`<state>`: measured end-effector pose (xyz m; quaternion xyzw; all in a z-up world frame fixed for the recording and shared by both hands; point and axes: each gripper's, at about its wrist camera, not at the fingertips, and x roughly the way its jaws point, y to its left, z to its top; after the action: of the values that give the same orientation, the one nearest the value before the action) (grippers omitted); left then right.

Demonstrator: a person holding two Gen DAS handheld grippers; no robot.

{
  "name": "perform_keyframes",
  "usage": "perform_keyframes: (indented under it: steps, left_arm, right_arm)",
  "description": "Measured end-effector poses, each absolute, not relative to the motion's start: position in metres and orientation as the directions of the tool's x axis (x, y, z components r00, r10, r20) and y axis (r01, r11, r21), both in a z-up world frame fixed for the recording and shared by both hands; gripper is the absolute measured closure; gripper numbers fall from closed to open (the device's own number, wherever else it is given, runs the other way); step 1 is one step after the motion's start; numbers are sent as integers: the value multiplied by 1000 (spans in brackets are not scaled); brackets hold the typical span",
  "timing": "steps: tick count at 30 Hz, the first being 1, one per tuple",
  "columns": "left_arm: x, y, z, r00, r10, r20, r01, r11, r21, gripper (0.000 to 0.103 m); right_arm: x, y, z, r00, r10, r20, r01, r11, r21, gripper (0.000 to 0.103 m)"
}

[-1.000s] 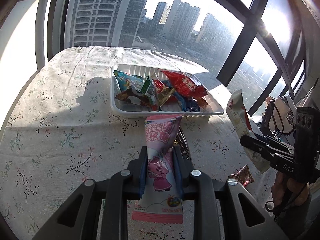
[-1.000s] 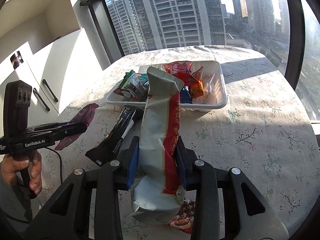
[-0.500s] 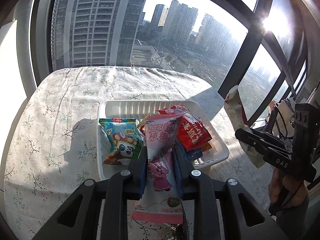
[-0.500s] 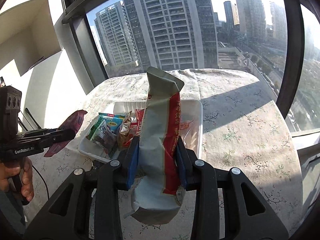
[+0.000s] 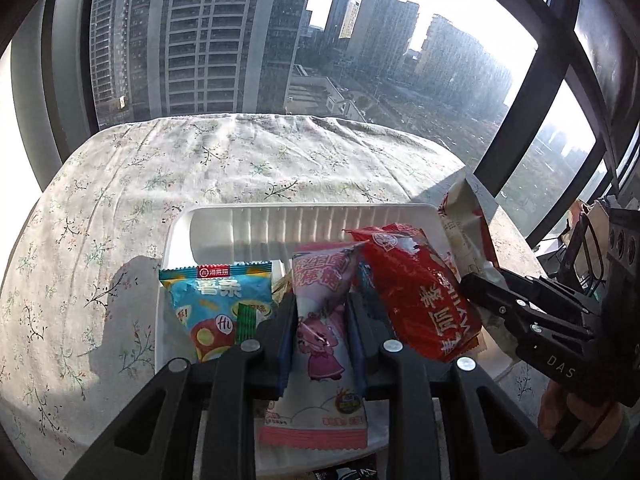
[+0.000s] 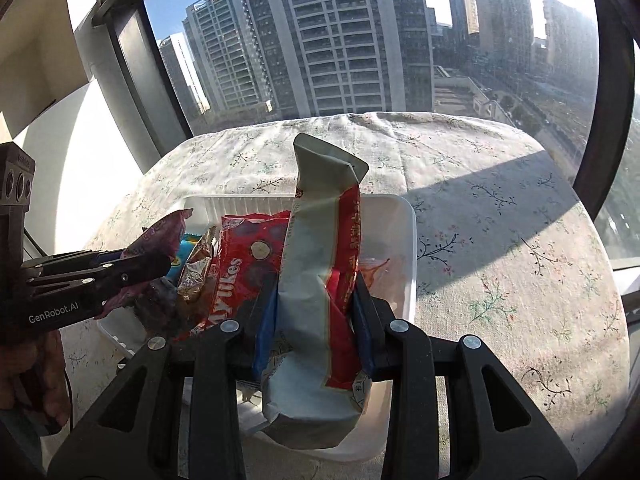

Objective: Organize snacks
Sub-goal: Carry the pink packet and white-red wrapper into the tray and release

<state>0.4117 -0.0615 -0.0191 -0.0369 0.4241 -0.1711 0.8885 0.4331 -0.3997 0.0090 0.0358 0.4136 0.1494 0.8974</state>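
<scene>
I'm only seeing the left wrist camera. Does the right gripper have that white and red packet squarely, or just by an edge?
Observer: Squarely. The right gripper is shut on the white-and-red packet, with a pad on each long side, and the packet stands upright.
Operator: Okay. My red bag hides the tray's right end. Is there room there?
Observer: Yes. In the right wrist view that end of the white tray looks mostly bare, apart from what seems to be one clear wrapper.
Operator: And is the packet over the tray?
Observer: Yes. Its lower end hangs above the tray's near rim.
</scene>
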Motion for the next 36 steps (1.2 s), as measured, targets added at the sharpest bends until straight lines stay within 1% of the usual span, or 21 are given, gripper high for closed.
perform_keyframes:
  steps: [7, 13, 15, 20, 23, 24, 25, 27, 32, 33, 34, 36]
  left_arm:
    - [424, -74, -30, 578, -320, -751, 277, 942, -188, 76]
    - [436, -72, -43, 564, -306, -767, 256, 948, -191, 68]
    - [439, -72, -47, 567, -301, -767, 253, 950, -186, 65]
    - [441, -72, -47, 573, -303, -762, 254, 949, -187, 65]
    - [439, -70, -45, 575, -307, -758, 251, 948, -193, 62]
    - [438, -70, -44, 578, -308, -756, 251, 948, -194, 59]
    - [435, -70, -42, 582, -311, -752, 253, 947, -196, 53]
    - [430, -70, -38, 590, -312, -744, 259, 947, -192, 47]
    - [414, -75, -29, 599, -318, -735, 282, 943, -178, 46]
    - [409, -75, -27, 602, -319, -732, 287, 942, -174, 46]
    - [403, -76, -25, 606, -322, -728, 294, 940, -171, 42]
    - [391, -75, -19, 616, -332, -715, 306, 937, -170, 33]
  right_arm:
    - [436, -398, -10, 602, 257, -756, -228, 963, 146, 71]
    - [435, -392, -19, 608, 235, -759, -224, 967, 120, 71]
    - [433, -387, -22, 615, 222, -757, -225, 969, 102, 69]
    - [429, -382, -23, 619, 201, -759, -250, 967, 53, 66]
    - [427, -380, -23, 622, 195, -758, -254, 966, 40, 66]
    - [427, -382, -23, 619, 200, -760, -254, 966, 48, 65]
    - [428, -382, -23, 617, 203, -760, -252, 966, 53, 65]
    - [428, -384, -23, 614, 207, -761, -251, 966, 60, 64]
    - [425, -386, -22, 614, 211, -761, -254, 965, 62, 63]
    - [424, -387, -22, 615, 211, -759, -256, 965, 61, 60]
    - [422, -389, -21, 621, 208, -756, -255, 965, 55, 59]
    - [420, -389, -19, 633, 200, -748, -252, 967, 46, 52]
